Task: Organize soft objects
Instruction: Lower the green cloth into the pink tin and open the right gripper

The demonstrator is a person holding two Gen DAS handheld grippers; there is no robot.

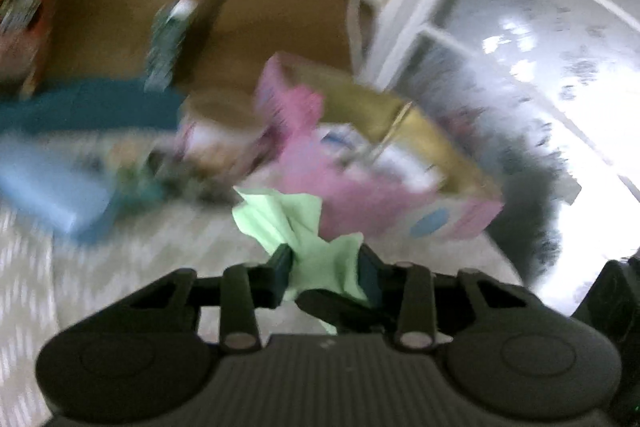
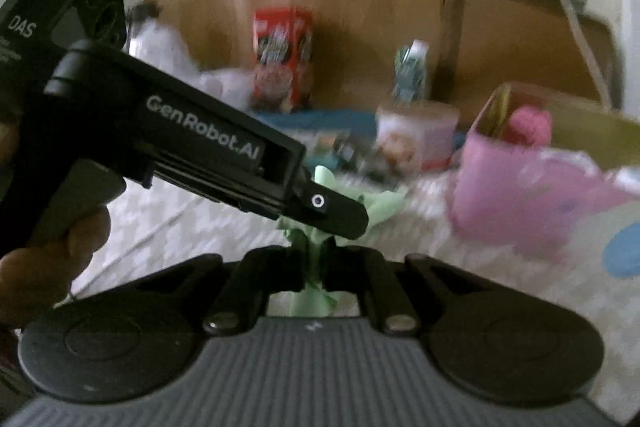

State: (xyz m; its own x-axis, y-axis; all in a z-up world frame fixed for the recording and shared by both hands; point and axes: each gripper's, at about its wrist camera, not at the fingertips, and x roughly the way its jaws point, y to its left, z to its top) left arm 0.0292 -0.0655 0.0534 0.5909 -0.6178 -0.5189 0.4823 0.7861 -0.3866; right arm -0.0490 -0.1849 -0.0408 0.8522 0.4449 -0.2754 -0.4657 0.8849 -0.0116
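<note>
Left wrist: left gripper (image 1: 325, 259) is pinching the green cloth (image 1: 288, 217) w/ narrow jaws, above the patterned bed (image 1: 132, 251), near the pink box (image 1: 384, 203). Risk: cloth tearing or slipping if grippers pull apart.

Right wrist: right gripper (image 2: 316, 261) is clamping the same cloth (image 2: 314, 301), probably bunched; view's blurry.

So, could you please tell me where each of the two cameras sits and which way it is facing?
Left wrist: on the left gripper, looking along its fingers at the light green cloth they clamp and the pink box beyond.
Right wrist: on the right gripper, facing the same cloth pinched between its fingers; the left gripper and the left hand holding it show.
Shared: cloth, pink box, red carton.
</note>
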